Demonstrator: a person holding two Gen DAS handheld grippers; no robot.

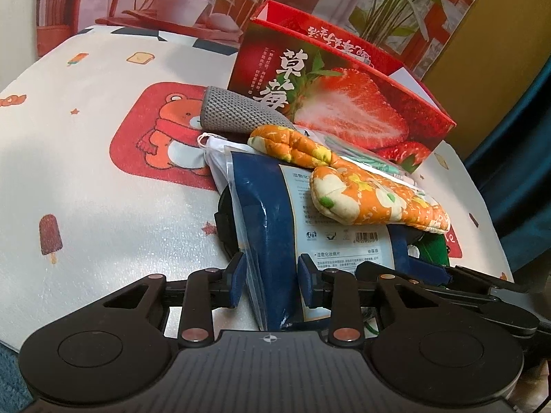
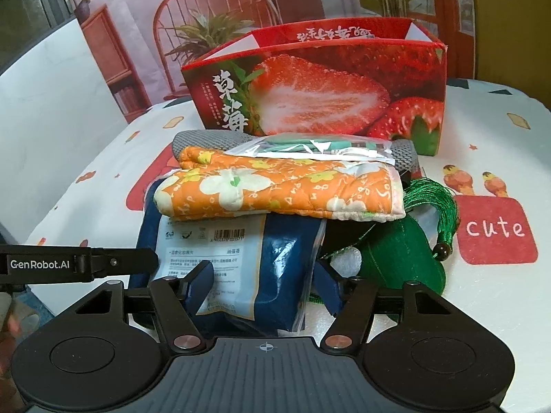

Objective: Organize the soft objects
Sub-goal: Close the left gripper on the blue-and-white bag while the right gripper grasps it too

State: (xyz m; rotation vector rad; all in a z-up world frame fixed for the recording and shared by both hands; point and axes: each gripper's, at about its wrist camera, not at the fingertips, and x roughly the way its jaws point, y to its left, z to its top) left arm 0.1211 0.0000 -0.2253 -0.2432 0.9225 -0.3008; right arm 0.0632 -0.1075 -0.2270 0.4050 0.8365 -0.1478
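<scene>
A pile of soft things lies on the table before a red strawberry box point(image 1: 344, 103) point(image 2: 327, 86). On top is an orange flowered oven mitt point(image 1: 361, 189) point(image 2: 275, 189), with a clear bag of green items point(image 2: 310, 146) on it and a grey mesh cloth point(image 1: 230, 110) point(image 2: 199, 137) behind. Under the mitt is a blue plastic pack with a white label point(image 1: 268, 213) point(image 2: 241, 261). My left gripper point(image 1: 272, 284) is shut on the pack's edge. My right gripper point(image 2: 265, 289) straddles the same pack, jaws wide, pads at its sides. A green pouch with tassel point(image 2: 403, 254) lies to the right.
The tablecloth point(image 1: 86, 172) point(image 2: 489, 303) is white with a bear print and a red "cute" patch. The box stands open at the back. A dark item point(image 1: 224, 220) lies under the pile. The left gripper's arm point(image 2: 79, 263) shows at the left of the right wrist view.
</scene>
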